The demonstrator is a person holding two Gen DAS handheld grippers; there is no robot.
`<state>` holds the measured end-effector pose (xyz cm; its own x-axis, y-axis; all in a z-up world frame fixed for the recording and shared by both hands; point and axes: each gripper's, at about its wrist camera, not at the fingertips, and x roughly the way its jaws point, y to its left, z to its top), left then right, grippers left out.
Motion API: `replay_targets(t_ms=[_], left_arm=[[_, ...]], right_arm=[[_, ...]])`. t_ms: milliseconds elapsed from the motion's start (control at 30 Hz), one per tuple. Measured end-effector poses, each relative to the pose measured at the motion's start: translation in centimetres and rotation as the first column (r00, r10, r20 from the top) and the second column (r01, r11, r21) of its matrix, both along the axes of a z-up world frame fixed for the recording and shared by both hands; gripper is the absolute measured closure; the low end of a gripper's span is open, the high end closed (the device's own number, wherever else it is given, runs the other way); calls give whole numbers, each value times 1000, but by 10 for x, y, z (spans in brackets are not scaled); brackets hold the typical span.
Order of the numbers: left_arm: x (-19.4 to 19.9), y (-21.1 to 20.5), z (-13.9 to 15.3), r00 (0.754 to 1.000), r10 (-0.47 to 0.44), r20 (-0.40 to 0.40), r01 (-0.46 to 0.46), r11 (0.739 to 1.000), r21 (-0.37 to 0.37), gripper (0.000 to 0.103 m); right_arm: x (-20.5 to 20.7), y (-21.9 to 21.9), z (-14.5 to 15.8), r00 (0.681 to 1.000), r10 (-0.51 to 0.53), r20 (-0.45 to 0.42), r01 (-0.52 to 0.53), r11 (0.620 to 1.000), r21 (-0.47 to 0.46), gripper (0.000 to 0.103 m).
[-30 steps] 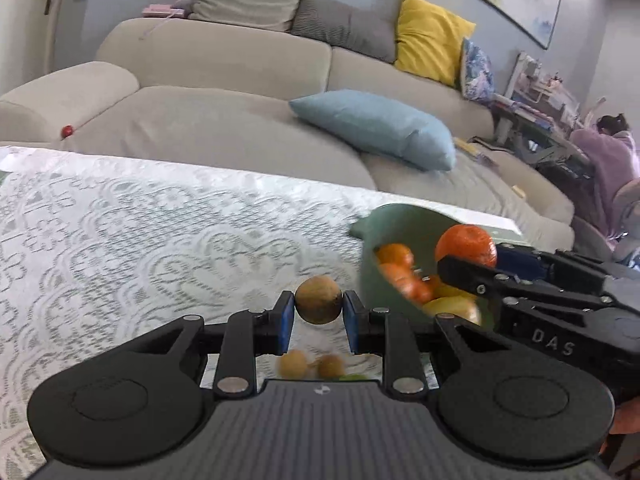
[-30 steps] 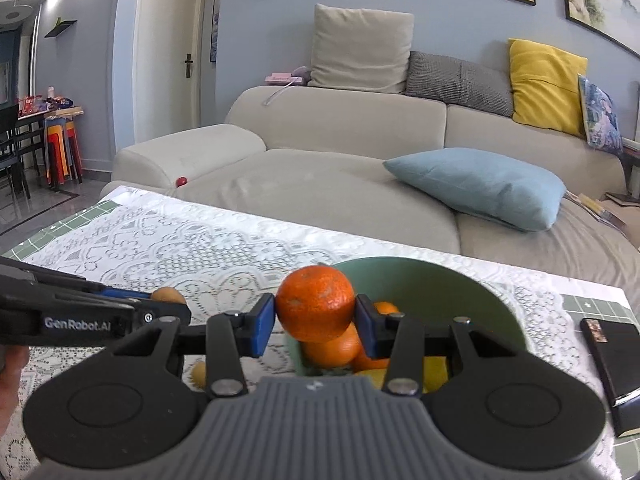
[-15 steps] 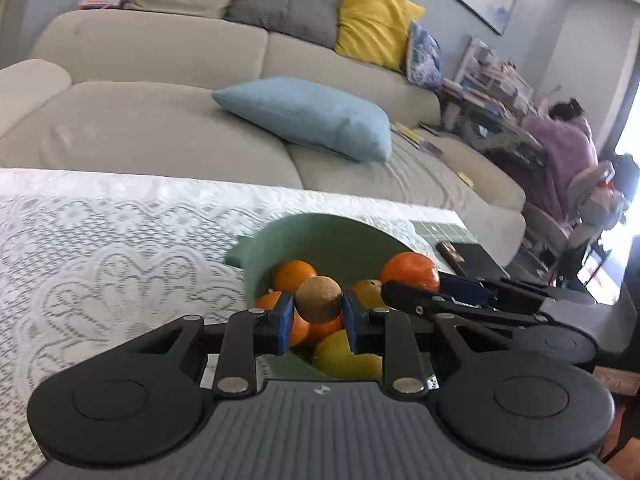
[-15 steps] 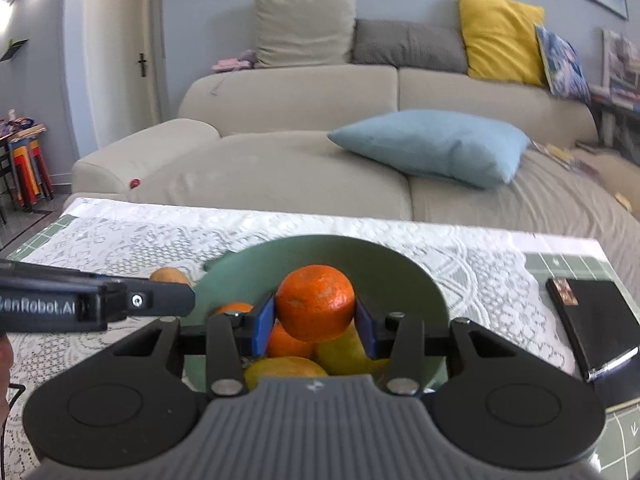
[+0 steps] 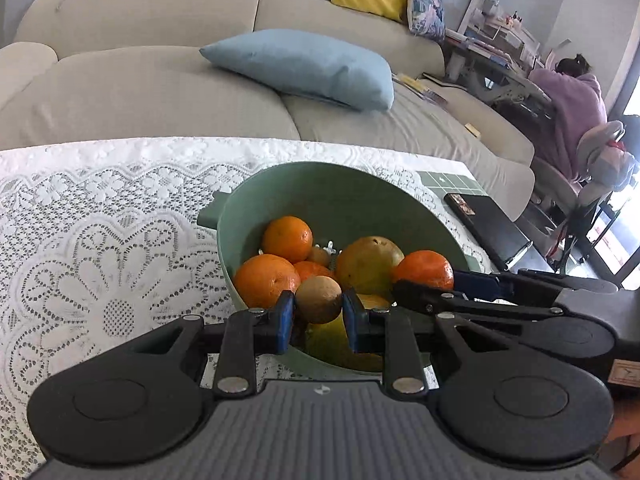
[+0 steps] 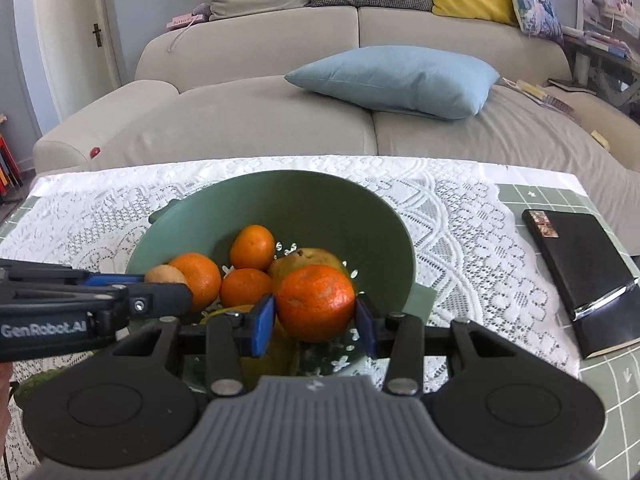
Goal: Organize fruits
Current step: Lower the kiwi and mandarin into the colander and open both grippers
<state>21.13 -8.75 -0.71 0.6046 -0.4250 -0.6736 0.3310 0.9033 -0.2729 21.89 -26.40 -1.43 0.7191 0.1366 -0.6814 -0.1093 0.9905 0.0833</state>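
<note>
Right wrist: mandarin [image 6: 315, 302] bright orange, dimpled, pale scuffs, round.

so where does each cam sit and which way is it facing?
Left wrist: on the left claw, angled down at the green bowl; its fingers clamp a brown fruit, right claw beside.
Right wrist: on the right claw, same aim; clamps an orange.
Shared: bowl, sofa, blue pillow.
</note>
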Motion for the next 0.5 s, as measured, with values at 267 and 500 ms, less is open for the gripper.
replay_targets(t_ms=[267, 500], left_arm=[[-1, -2, -1, 1000, -8, 4, 8, 1000, 4, 74], [-3, 1, -2, 1000, -4, 11, 5, 1000, -10, 74]], right_arm=[[-2, 6, -2, 1000, 19, -3, -19, 999, -32, 62], [-4, 9, -1, 1000, 21, 5, -20, 998, -56, 62]])
